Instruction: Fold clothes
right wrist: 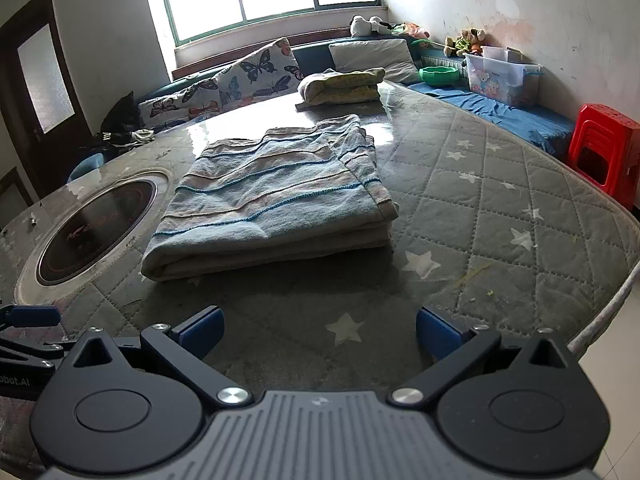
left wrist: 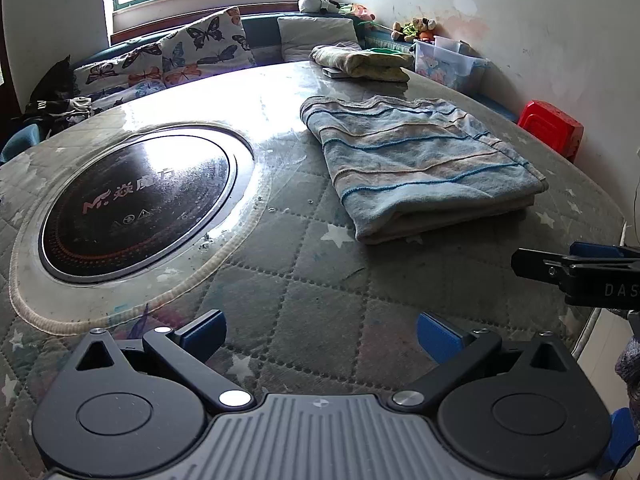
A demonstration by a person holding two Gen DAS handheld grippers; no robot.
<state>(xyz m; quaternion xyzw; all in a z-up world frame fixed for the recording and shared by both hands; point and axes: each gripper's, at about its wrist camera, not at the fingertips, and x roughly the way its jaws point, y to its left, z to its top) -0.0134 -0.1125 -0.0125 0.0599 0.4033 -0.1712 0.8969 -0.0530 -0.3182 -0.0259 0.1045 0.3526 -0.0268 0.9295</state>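
Both tongs spread wide, empty, low over near edge of quilted table (right wrist: 480, 200).
Left tongs (left wrist: 320, 338) and right tongs (right wrist: 318, 330) well short of striped cloth (right wrist: 276, 196). Cloth folded flat on table, beside round cooktop (left wrist: 136, 208). Second folded bundle (right wrist: 340, 86) at far edge.

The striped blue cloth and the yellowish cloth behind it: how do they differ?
The striped blue cloth lies near mid-table, wide and flat; the yellowish cloth sits at the far edge, smaller and bunched into a puffier bundle. One has blue stripe lines, the other doesn't. Both are folded, and neither is touched by a gripper.
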